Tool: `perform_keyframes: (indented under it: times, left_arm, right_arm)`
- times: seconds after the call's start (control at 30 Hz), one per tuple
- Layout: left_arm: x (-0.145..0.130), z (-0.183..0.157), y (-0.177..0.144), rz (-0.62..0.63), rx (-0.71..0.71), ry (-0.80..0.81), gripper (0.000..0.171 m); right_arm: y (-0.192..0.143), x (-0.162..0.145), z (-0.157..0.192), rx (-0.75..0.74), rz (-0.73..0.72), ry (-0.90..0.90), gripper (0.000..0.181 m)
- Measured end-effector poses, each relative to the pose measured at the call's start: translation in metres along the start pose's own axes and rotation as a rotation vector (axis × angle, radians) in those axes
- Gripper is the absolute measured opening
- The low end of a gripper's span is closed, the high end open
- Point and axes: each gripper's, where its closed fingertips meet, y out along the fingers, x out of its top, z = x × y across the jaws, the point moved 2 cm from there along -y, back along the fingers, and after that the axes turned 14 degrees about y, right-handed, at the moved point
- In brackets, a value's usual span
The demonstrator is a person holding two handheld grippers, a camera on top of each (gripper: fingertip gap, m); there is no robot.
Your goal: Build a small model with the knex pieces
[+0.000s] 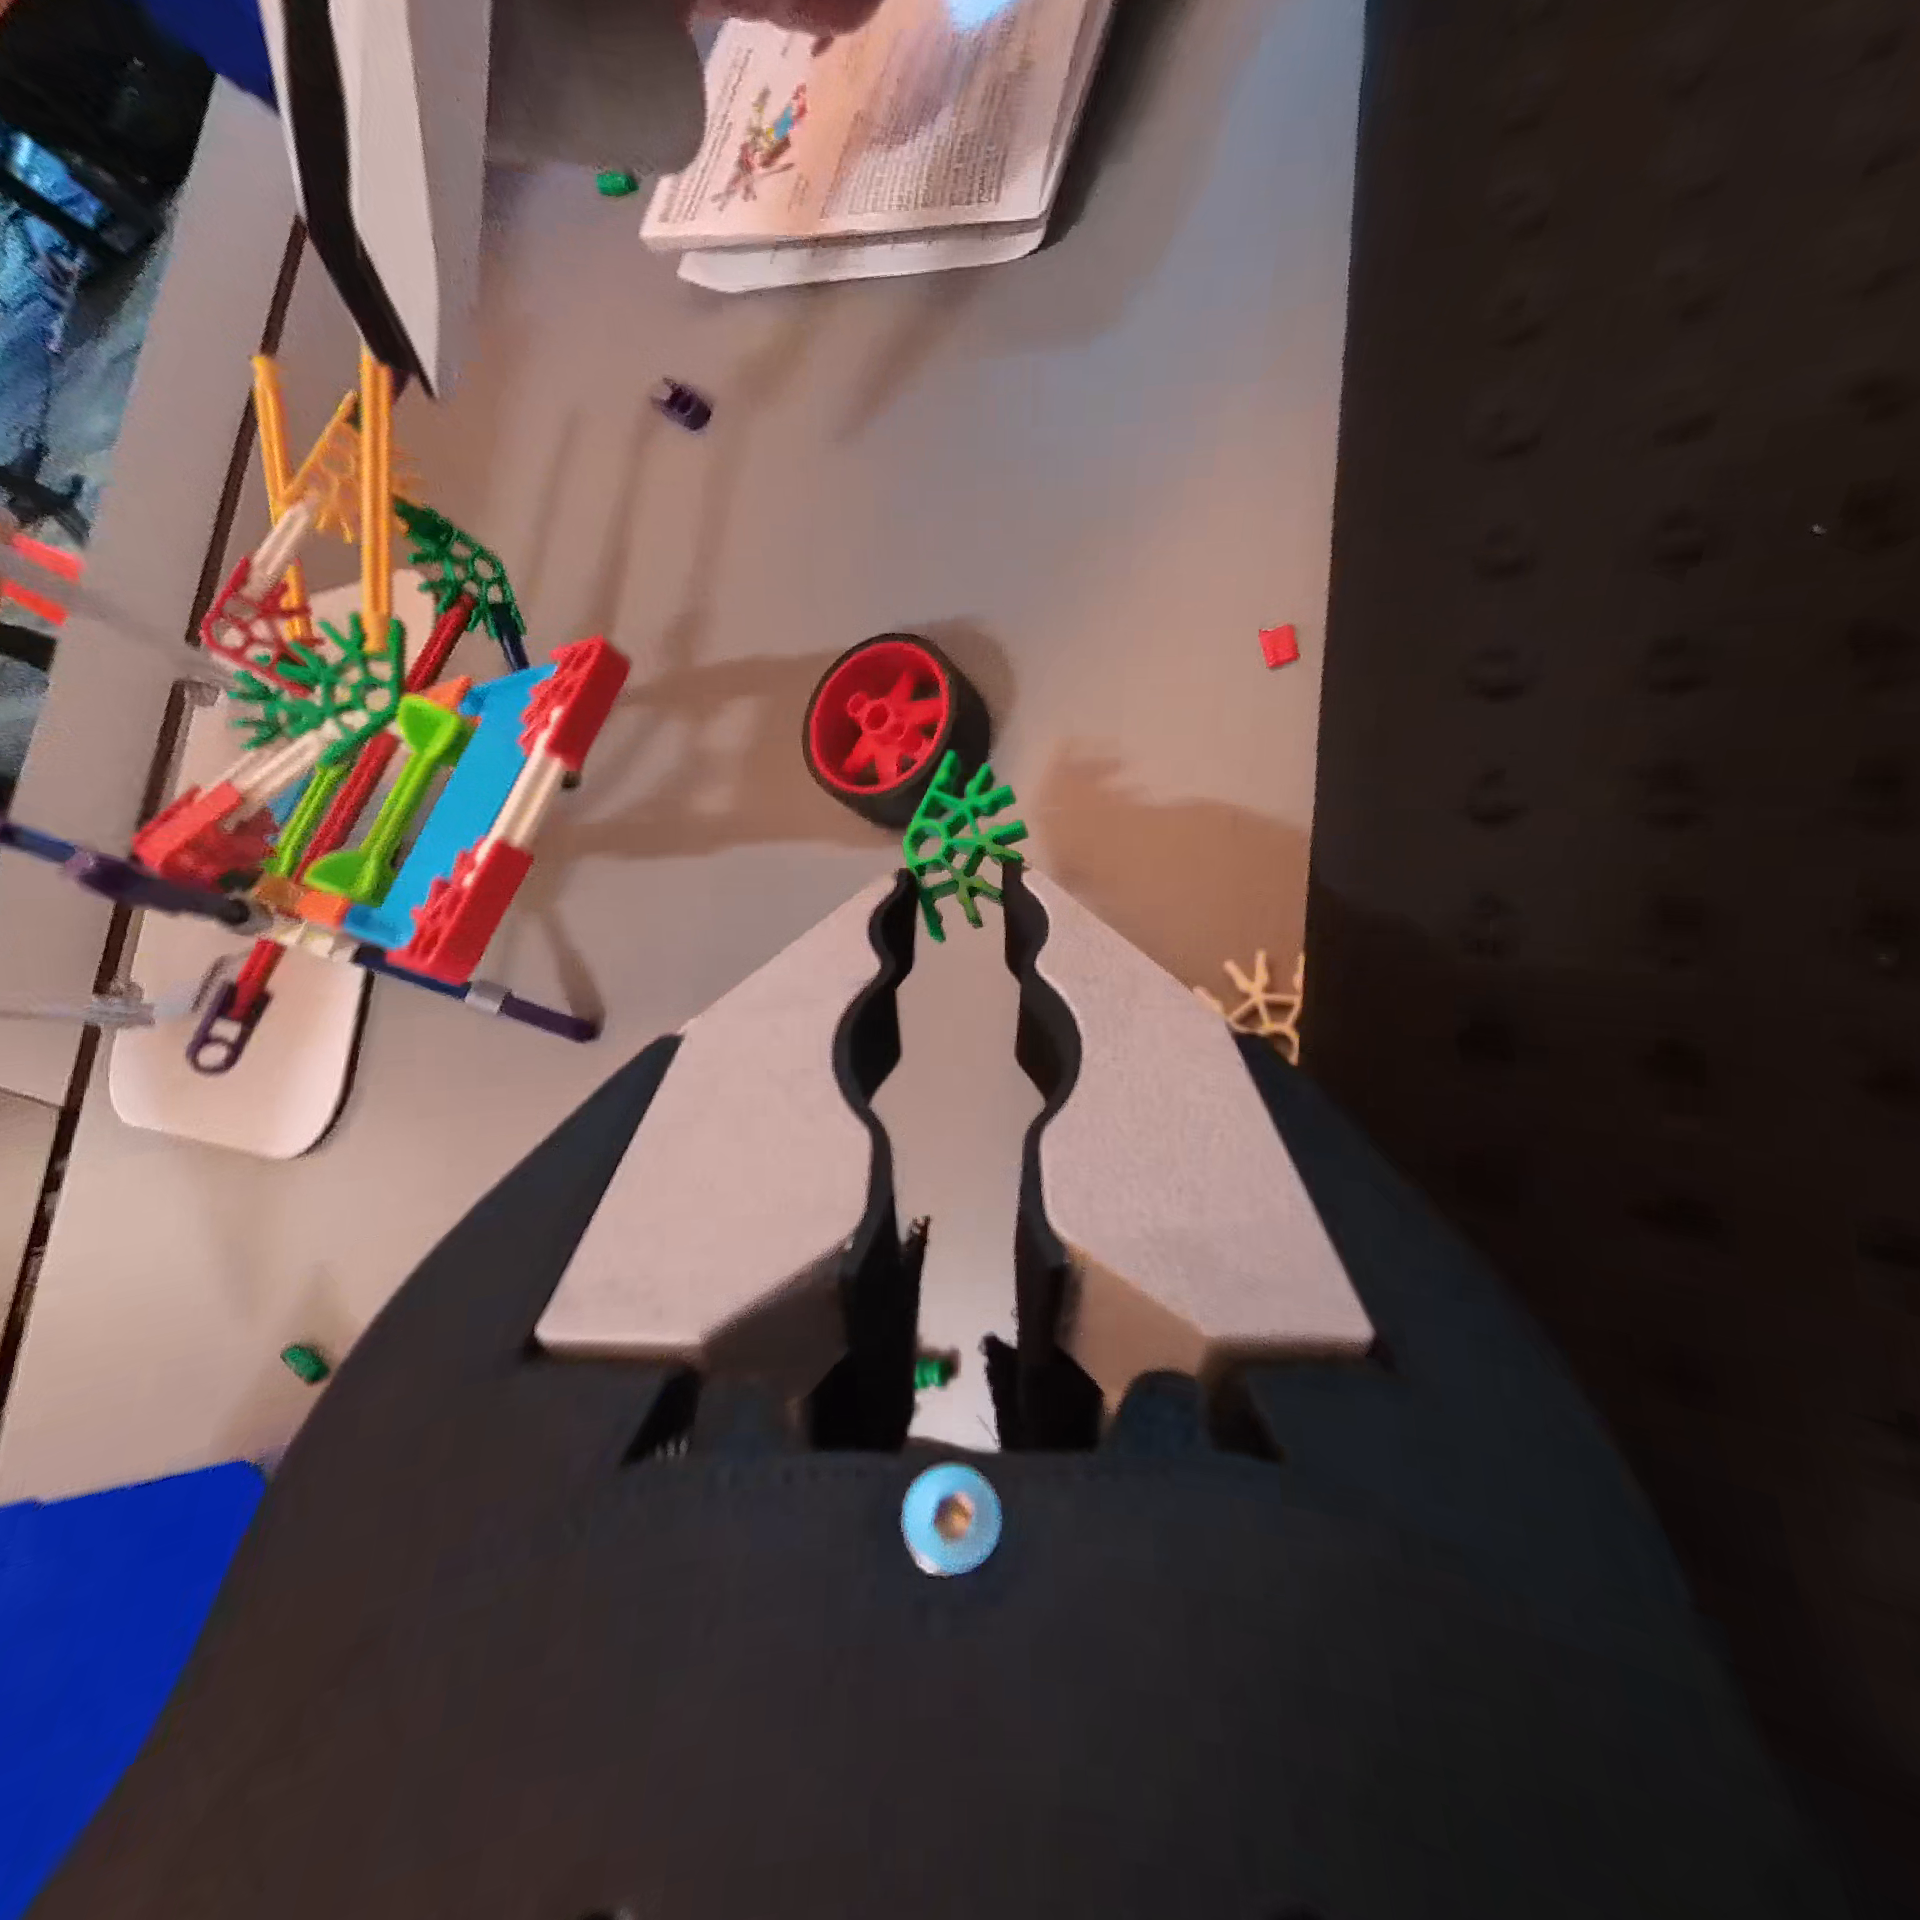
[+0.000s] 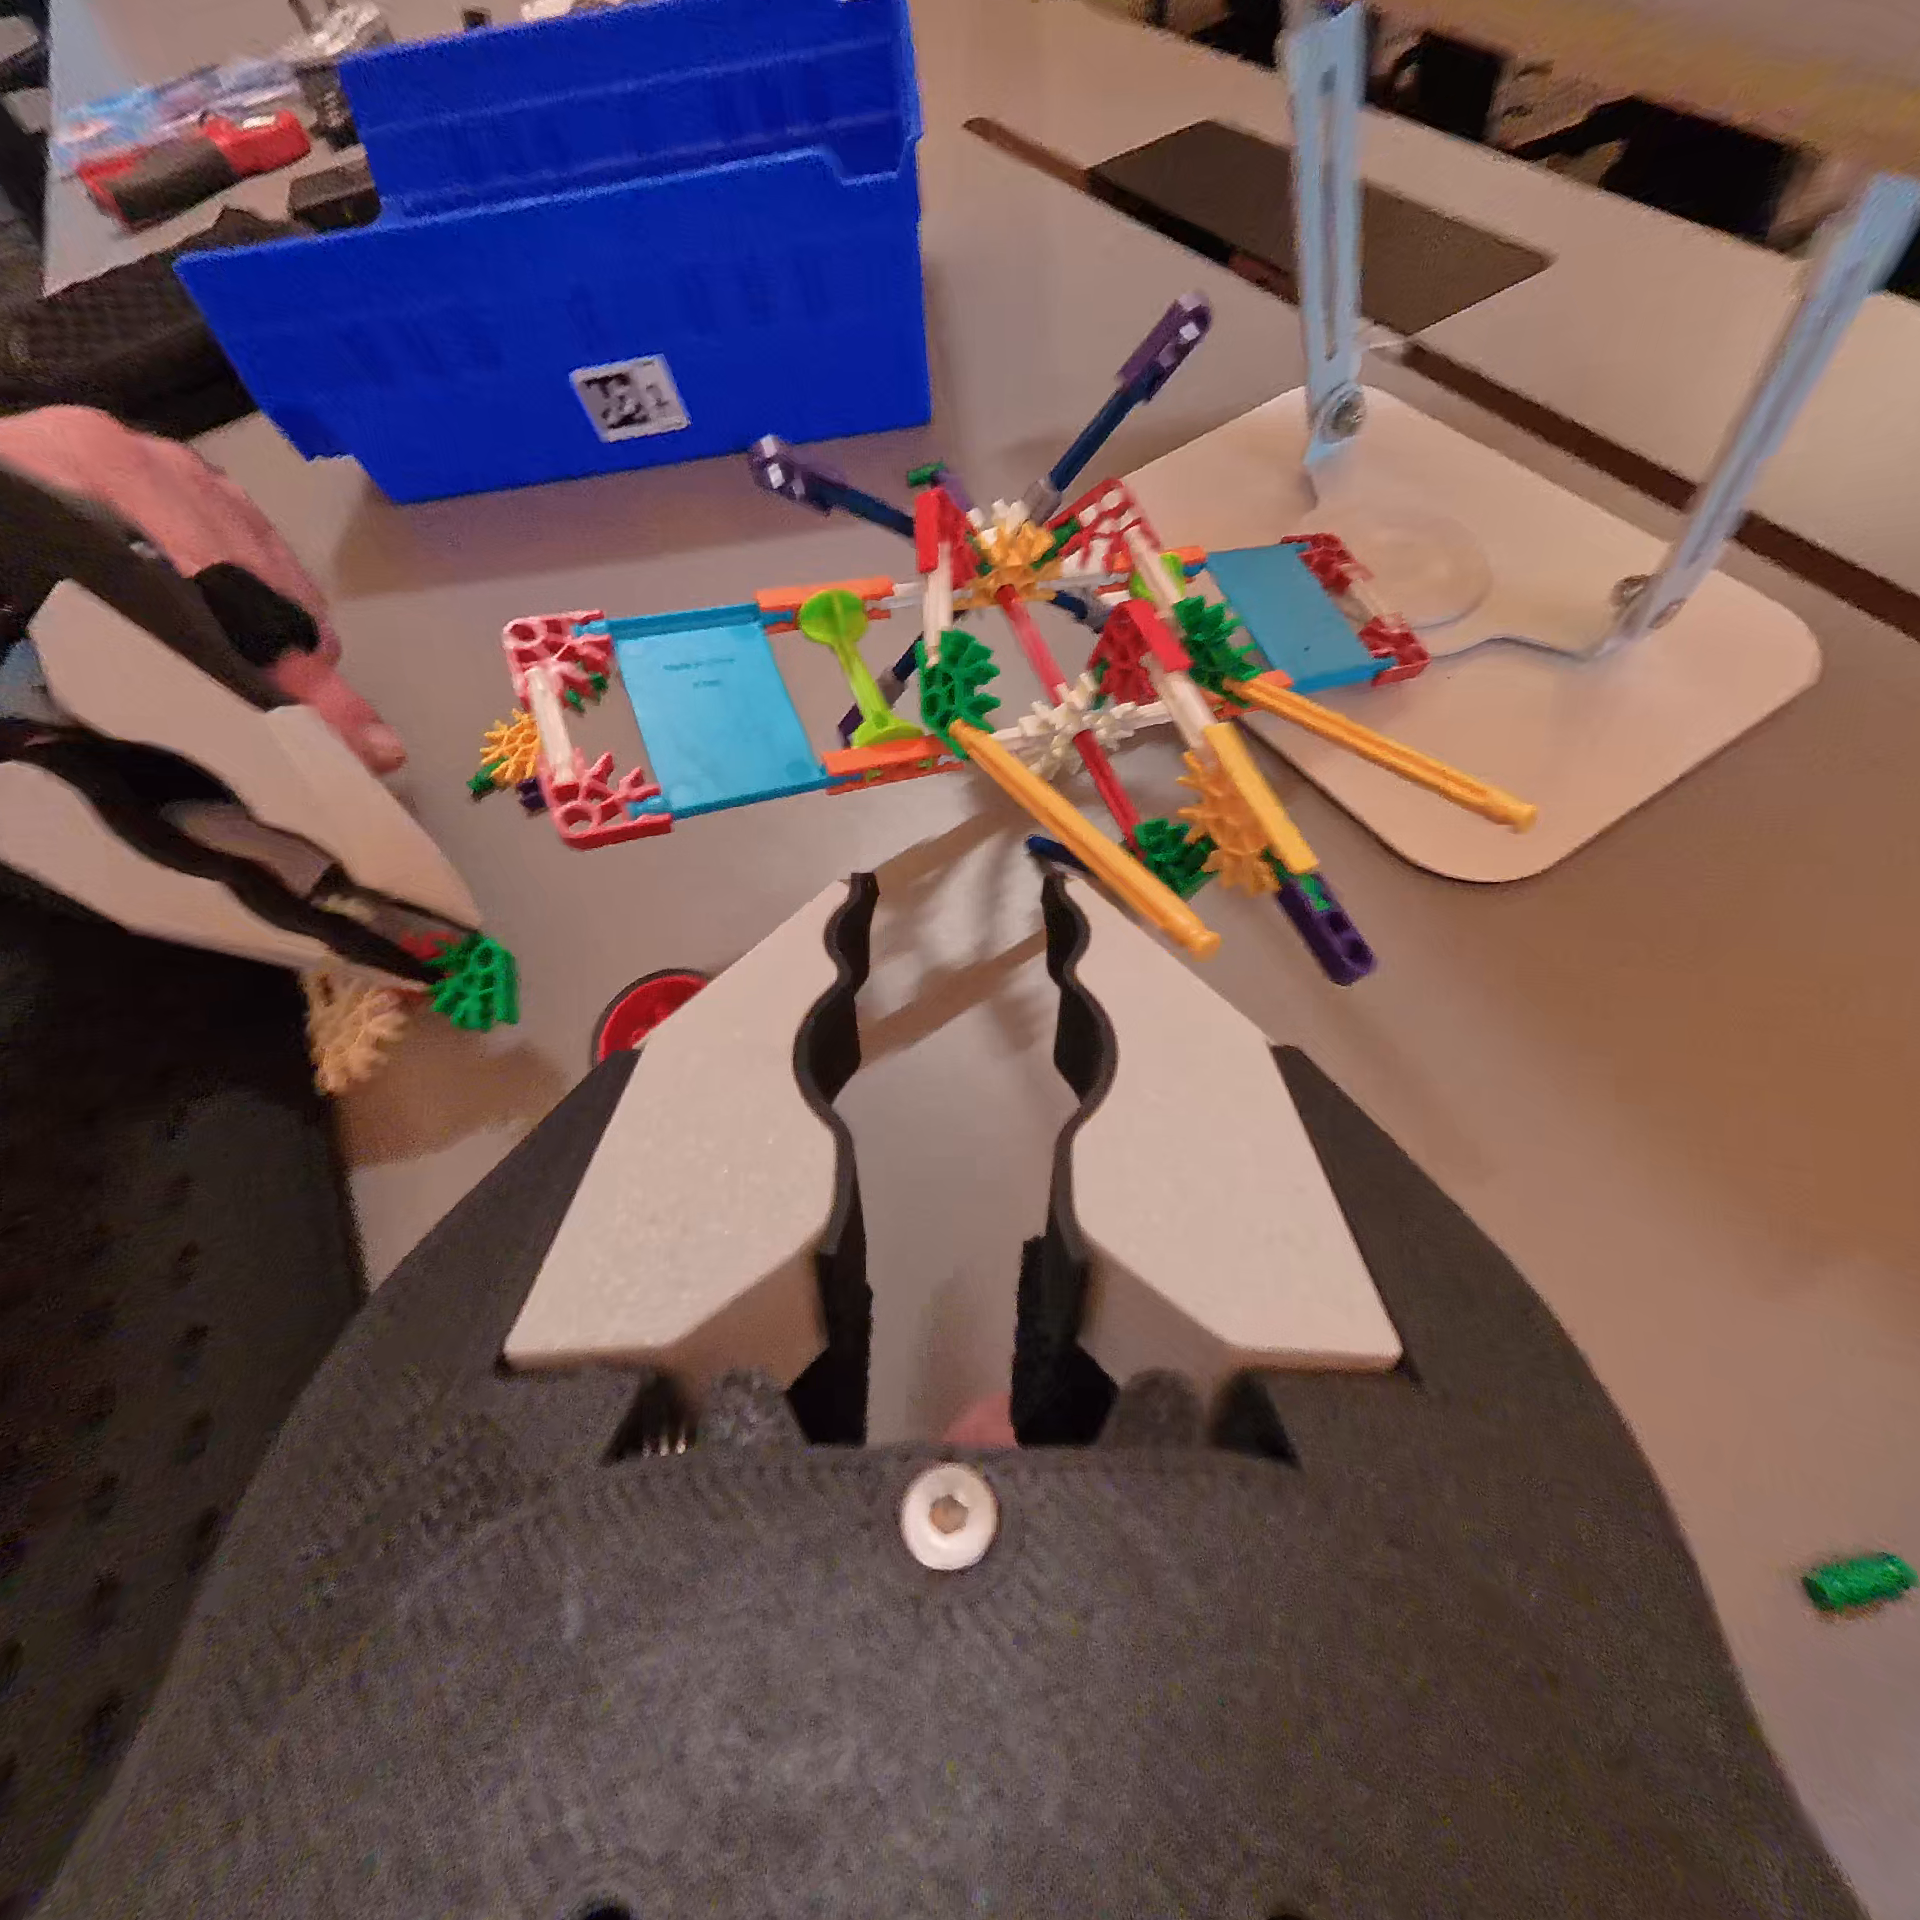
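Now we see the left gripper (image 1: pixel 961 883) with its jaws clenched on a green connector (image 1: pixel 961 831), just beside a red wheel (image 1: pixel 883 722) on the tabletop (image 1: pixel 1091 468). Our right gripper (image 2: pixel 951 894) hangs with jaws released, holding nothing, in front of the colourful rod-and-connector model (image 2: pixel 987 686), blue bin (image 2: pixel 623 260) behind.

A lab or workshop set up for recording handling work.

Pale benches (image 2: pixel 1558 1143) are standing edge to edge, carrying a blue plastic crate (image 2: pixel 582 312) with a square printed tag, a metal stand on a flat white base (image 2: pixel 1558 727), a printed instruction booklet (image 1: pixel 862 156), and loose plastic construction-toy pieces lying around a half-built colourful model (image 2: pixel 987 686). Dark perforated matting (image 1: pixel 1621 727) is running along one side.
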Motion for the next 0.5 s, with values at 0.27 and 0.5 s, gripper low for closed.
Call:
perform_keyframes:
  times: [0.27,0.5]
  left_arm:
    - [0.011,-0.018,0.024,-0.022,-0.098,0.03,0.015]
    - [-0.001,-0.004,0.0,0.018,-0.026,-0.014,0.033]
  right_arm:
    - [0.008,-0.012,0.008,0.033,0.064,-0.035,0.031]
    - [0.01,-0.015,0.004,0.023,0.069,-0.033,0.031]
